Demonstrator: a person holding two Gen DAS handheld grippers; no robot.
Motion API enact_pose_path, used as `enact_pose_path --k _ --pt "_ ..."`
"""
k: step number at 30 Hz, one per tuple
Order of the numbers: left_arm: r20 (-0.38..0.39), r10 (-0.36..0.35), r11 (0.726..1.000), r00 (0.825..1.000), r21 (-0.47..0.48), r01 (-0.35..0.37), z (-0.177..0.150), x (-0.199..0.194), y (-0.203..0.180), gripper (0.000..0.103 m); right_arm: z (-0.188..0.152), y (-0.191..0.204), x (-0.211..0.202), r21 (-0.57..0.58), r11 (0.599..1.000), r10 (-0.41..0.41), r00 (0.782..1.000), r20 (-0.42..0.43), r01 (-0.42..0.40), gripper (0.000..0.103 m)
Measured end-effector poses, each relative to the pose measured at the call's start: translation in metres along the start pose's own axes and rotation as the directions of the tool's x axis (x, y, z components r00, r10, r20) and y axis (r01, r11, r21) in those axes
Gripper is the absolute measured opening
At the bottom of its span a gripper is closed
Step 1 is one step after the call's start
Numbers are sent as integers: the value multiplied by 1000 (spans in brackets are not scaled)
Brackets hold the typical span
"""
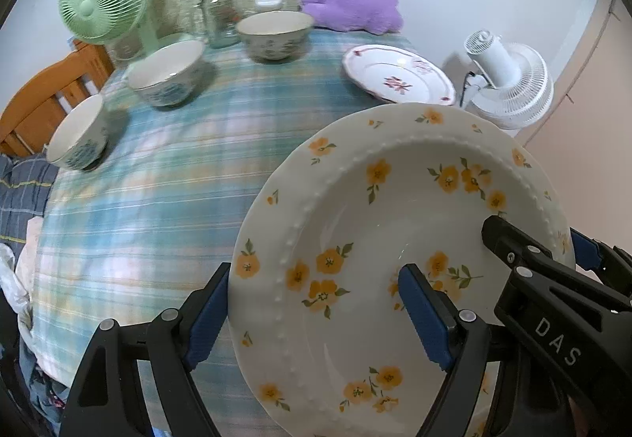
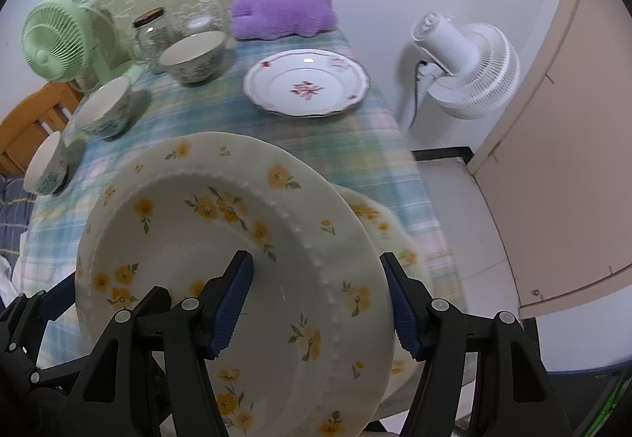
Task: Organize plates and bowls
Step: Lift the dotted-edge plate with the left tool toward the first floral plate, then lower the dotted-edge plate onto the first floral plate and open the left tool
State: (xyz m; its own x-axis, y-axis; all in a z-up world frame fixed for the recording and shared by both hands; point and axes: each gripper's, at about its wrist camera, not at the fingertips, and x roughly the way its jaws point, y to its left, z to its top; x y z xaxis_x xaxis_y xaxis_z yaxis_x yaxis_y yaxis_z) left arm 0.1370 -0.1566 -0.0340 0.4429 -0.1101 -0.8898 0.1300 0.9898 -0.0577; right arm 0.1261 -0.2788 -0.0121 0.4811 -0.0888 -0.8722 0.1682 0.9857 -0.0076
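A cream plate with yellow flowers is held tilted above the table by both grippers. My left gripper is shut on its left rim, one finger under, one inside. My right gripper is shut on its right rim; it also shows in the left wrist view. A second yellow-flower plate lies on the table under it. A pink-flower plate lies at the far right. Three bowls stand in a row at the left: near, middle, far.
The table has a blue-green plaid cloth. At the back stand a green fan, glass jars and a purple plush. A white fan stands off the table's right edge. A wooden chair is at the left.
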Motion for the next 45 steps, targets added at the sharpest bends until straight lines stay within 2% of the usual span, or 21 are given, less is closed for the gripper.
enact_pose_path --k 13,23,33,37,45 --pt "-48 -35 999 998 24 36 -2 27 -63 82 -4 -69 20 26 999 -38 998 -45 40 68" --pt "-110 -59 998 992 -5 58 -7 56 -83 82 -8 -92 43 20 998 -55 995 -88 57 68" --pt "-135 -40 998 990 -50 33 -8 74 -82 82 -4 -91 59 -27 999 -37 995 -96 35 67" --pt "-138 -3 998 990 -58 -5 -7 79 -80 82 -3 -91 64 -34 999 -34 994 -106 31 59" --pt "-108 57 998 993 -23 -59 -6 77 -85 83 -3 -90 68 -36 999 -38 992 -120 34 55"
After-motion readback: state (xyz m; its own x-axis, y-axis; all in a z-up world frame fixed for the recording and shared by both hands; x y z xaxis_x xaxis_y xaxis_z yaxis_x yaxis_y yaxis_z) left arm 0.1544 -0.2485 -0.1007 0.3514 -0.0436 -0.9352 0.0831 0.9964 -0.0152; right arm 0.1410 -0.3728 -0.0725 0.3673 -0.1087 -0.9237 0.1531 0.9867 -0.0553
